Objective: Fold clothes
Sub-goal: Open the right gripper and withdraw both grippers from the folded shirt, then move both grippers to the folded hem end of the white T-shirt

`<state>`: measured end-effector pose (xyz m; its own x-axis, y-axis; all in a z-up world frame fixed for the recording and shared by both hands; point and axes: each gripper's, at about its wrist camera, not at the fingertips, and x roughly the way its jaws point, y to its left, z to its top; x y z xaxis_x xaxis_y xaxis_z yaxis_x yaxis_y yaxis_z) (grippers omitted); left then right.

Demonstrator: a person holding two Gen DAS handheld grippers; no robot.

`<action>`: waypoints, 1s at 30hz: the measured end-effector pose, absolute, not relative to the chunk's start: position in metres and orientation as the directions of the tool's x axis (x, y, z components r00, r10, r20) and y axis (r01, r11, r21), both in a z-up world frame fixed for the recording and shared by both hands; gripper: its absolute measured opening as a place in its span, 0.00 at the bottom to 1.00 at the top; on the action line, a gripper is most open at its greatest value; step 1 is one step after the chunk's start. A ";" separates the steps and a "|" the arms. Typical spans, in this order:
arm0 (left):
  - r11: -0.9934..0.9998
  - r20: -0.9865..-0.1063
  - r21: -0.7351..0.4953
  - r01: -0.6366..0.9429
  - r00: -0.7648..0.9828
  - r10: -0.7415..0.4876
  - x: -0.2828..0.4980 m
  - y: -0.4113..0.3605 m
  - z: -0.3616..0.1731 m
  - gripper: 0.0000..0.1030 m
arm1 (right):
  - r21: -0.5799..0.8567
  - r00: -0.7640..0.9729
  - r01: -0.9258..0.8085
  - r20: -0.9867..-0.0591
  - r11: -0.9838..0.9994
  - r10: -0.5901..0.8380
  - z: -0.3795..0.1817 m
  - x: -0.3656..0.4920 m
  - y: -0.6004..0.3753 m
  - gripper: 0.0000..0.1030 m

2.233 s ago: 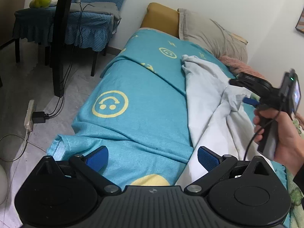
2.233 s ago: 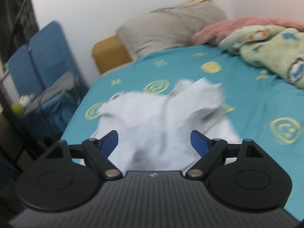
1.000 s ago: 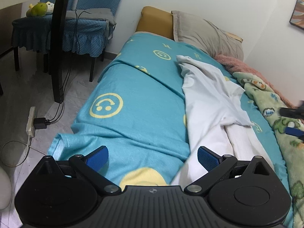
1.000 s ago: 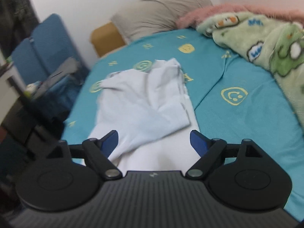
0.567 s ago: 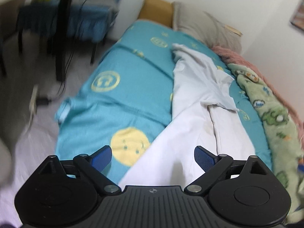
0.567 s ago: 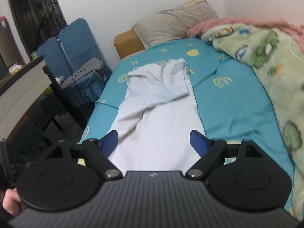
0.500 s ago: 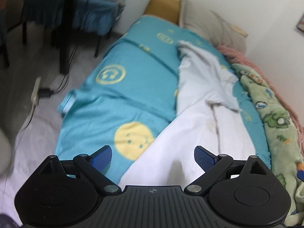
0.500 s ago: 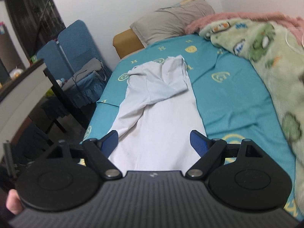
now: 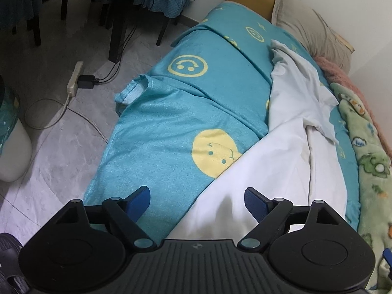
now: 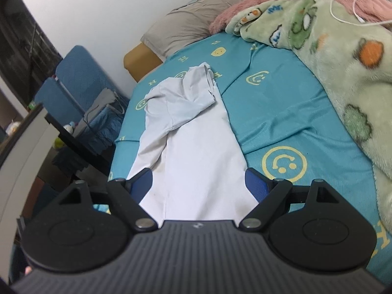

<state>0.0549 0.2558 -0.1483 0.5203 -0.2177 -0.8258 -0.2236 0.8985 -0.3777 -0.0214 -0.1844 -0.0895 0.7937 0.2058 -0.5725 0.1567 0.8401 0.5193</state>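
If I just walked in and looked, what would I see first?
First you would see the long white garment stretched down the middle of the bed, its far end bunched up towards the pillow. It lies on a bright teal sheet with yellow smiley faces. A fluffy green cartoon blanket is heaped along the right side, and both tools, left and right, hang open over the garment's near end.

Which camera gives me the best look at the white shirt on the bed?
The right wrist view: the white cotton shirt lies lengthwise in frame, both side edges visible. The left wrist view shows it obliquely, bunched along the bed's edge.
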 end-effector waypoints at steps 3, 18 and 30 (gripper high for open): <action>0.897 -0.833 -0.378 -0.228 0.507 -0.222 0.054 0.255 -0.151 0.79 | 0.534 0.790 0.161 -0.574 0.830 0.216 -0.092 -0.021 -0.186 0.82; 0.938 -0.899 -0.331 -0.107 0.339 -0.278 0.071 0.257 -0.156 0.71 | 0.615 0.771 0.211 -0.583 0.760 0.257 -0.102 -0.023 -0.196 0.82; 0.953 -0.920 -0.284 0.108 0.250 -0.302 0.063 0.240 -0.150 0.05 | 0.632 0.744 0.225 -0.603 0.742 0.288 -0.109 -0.012 -0.192 0.82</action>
<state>0.0631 0.2395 -0.1497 0.2505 -0.3020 -0.9198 0.1077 0.9529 -0.2835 -0.0122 -0.1923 -0.1088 0.7435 0.2884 -0.6033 0.2249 0.7418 0.6317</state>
